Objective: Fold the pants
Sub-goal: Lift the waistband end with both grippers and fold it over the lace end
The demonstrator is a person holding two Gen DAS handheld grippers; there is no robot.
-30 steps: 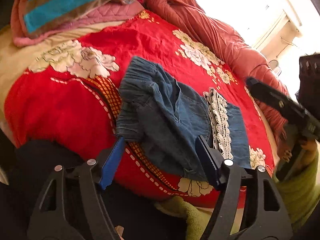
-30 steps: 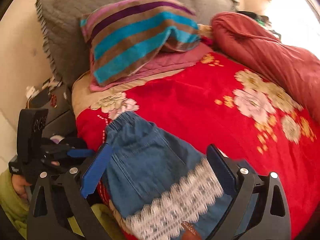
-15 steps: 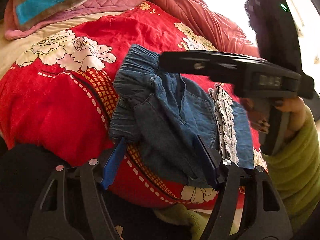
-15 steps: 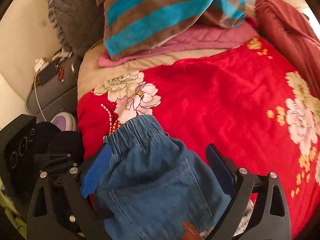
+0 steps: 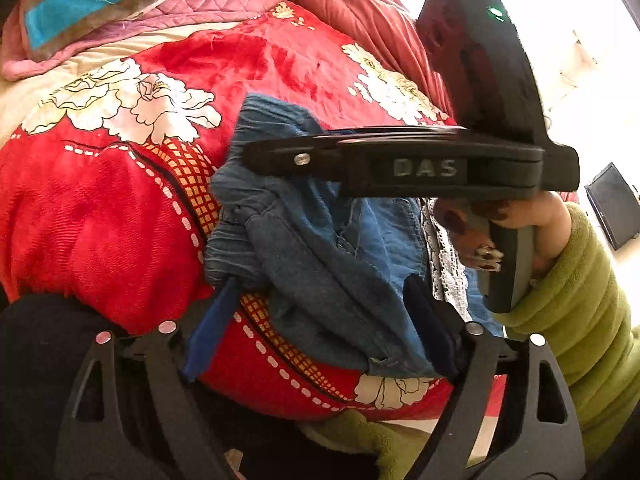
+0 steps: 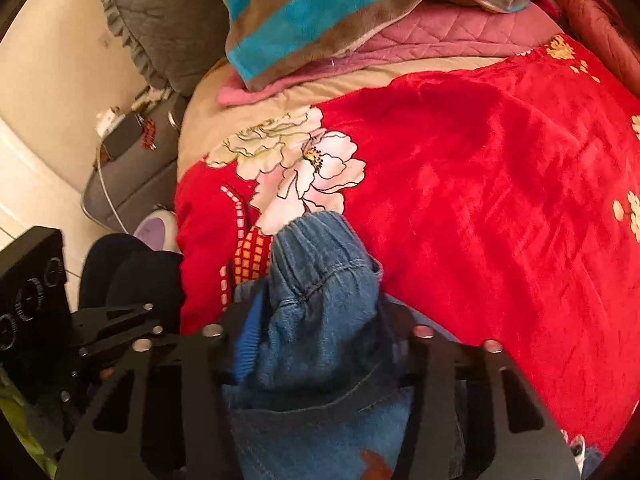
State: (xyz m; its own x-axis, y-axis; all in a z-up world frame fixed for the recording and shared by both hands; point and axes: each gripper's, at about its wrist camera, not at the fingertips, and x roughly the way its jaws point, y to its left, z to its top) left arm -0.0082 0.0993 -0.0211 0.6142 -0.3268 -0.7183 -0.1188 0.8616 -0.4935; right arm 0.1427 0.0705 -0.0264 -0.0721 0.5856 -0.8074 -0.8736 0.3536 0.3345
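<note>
Blue denim pants (image 5: 320, 248) with a white lace trim (image 5: 440, 248) lie crumpled on a red floral blanket (image 5: 100, 220) at the bed's near edge. My left gripper (image 5: 320, 320) hovers at their near side, jaws opening, with denim lying between the spread fingers and the blue fingertip (image 5: 224, 292) against the elastic waistband. My right gripper (image 5: 260, 156) reaches across from the right, held by a hand in a green sleeve (image 5: 580, 300). In the right wrist view its jaws are closing: the right gripper (image 6: 320, 320) pinches the bunched waistband (image 6: 320, 256) of the pants.
A striped blue and brown pillow (image 6: 340, 8) on a pink quilt (image 6: 420, 36) and a grey pillow (image 6: 160, 8) lie at the bed's head. A dark red duvet (image 5: 360, 12) runs along the far side. A grey nightstand (image 6: 132, 168) with cables stands left of the bed.
The right gripper swung in over the pants toward the waistband end, dropped, and narrowed its jaws onto the bunched denim. The left gripper stayed put and its fingers spread wider.
</note>
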